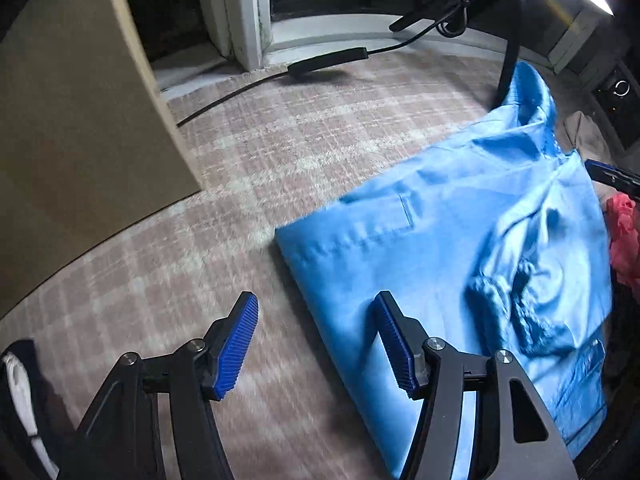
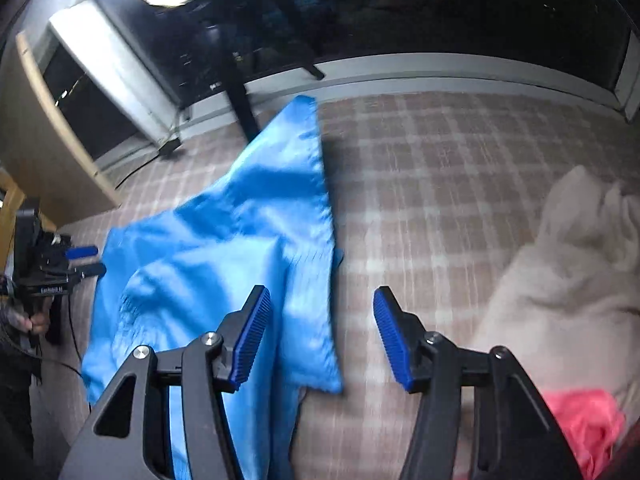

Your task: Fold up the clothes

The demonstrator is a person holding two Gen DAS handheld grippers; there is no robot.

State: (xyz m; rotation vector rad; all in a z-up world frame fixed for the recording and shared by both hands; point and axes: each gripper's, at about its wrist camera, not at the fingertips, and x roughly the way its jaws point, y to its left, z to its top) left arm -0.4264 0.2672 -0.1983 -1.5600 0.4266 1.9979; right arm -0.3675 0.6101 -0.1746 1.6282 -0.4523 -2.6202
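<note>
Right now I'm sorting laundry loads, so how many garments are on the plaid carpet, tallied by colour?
Blue: 1, the blue garment
Cream: 1, the cream garment
Pink: 1, the pink garment
Total: 3 clothes in view, though either heap could hide more.

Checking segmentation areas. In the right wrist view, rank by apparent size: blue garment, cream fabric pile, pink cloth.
1. Bright blue garment, spread on the plaid surface, looks largest.
2. Cream fabric pile at right, cut by the frame edge.
3. Crumpled pink cloth, smallest; partly hidden behind the claw arm, so it may be bigger than it looks.
</note>
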